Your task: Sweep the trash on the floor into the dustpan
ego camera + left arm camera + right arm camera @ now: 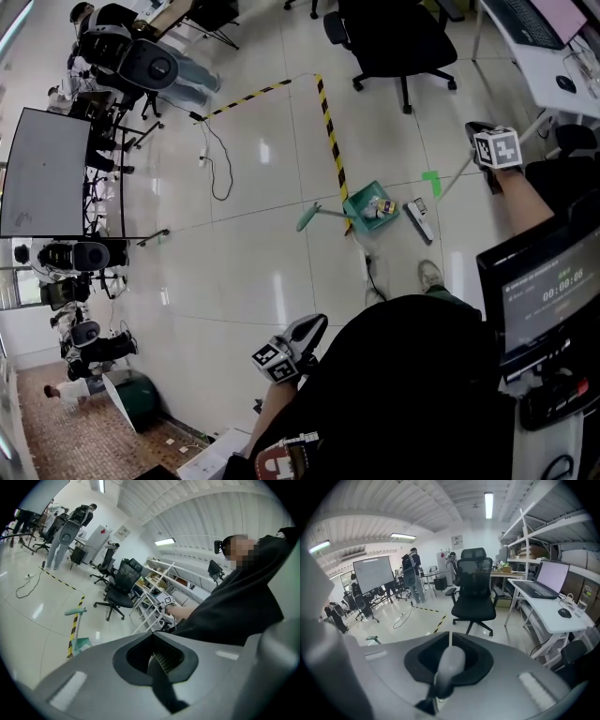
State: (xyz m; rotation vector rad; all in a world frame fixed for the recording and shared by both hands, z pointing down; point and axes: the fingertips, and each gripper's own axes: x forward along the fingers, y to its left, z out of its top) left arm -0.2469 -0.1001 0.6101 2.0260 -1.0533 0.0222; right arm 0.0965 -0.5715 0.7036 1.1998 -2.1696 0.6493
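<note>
Glossy white floor tiles [262, 244] crossed by yellow-and-black hazard tape [330, 131] fill the room, with an office chair [398, 37] beyond. The right hand-held gripper [449, 660] is clamped on the rounded grey top of a broom handle [456, 175]. The handle slants down and away from it to the broom head [419, 221] on the floor. Just beside that head, on the side away from the gripper, sits the green dustpan [359, 199] with some trash [380, 207] inside; I cannot tell whether any remains outside. The left hand-held gripper [157, 660] has its jaws drawn close with nothing between them, and the dustpan lies well ahead of it.

The broom looks light and stiff, though a grip at its very top probably gives little control. The plastic dustpan would likely slide on these tiles, so its upright handle [312, 217] is the place to steady it.
</note>
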